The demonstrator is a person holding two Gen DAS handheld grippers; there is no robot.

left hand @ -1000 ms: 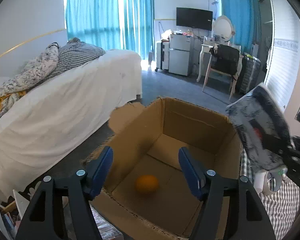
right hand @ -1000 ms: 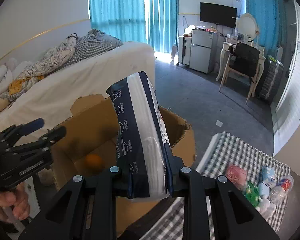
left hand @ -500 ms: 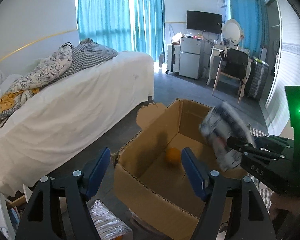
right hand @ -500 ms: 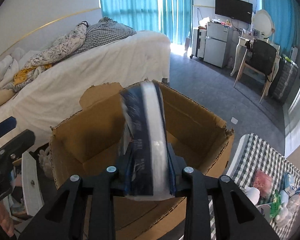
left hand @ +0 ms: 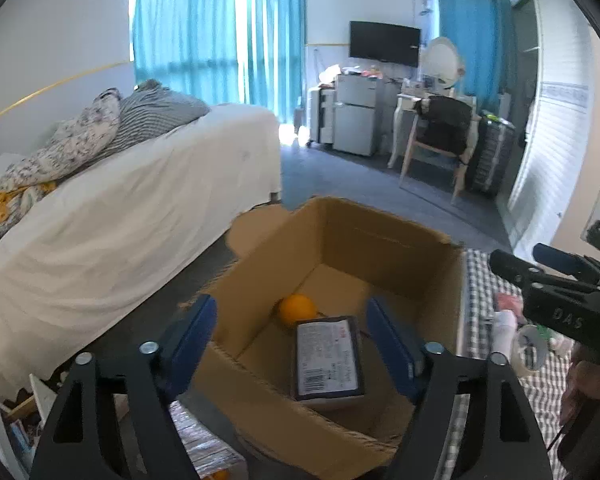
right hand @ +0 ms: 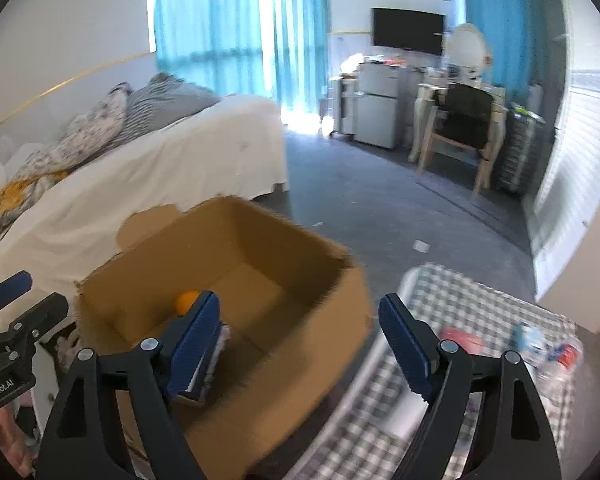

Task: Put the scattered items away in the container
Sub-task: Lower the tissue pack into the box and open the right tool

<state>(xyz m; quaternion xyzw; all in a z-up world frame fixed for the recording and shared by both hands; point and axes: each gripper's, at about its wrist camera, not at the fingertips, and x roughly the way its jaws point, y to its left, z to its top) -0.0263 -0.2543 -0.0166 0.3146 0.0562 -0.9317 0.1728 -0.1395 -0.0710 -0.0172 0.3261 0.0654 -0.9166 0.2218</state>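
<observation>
now i see one dark packet [left hand: 327, 360] lying flat in the cardboard box [left hand: 380, 240], long axis running away from me, beside one orange [left hand: 297, 309]; both grippers' jaws are opening, nothing between them.

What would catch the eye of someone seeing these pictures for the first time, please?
The open cardboard box fills the middle of both views, with an orange on its floor and a dark, labelled packet lying flat just in front of the fruit. Both the left gripper and the right gripper are opening with nothing between their blue pads. To the right of the box, small items lie on a checked cloth.
</observation>
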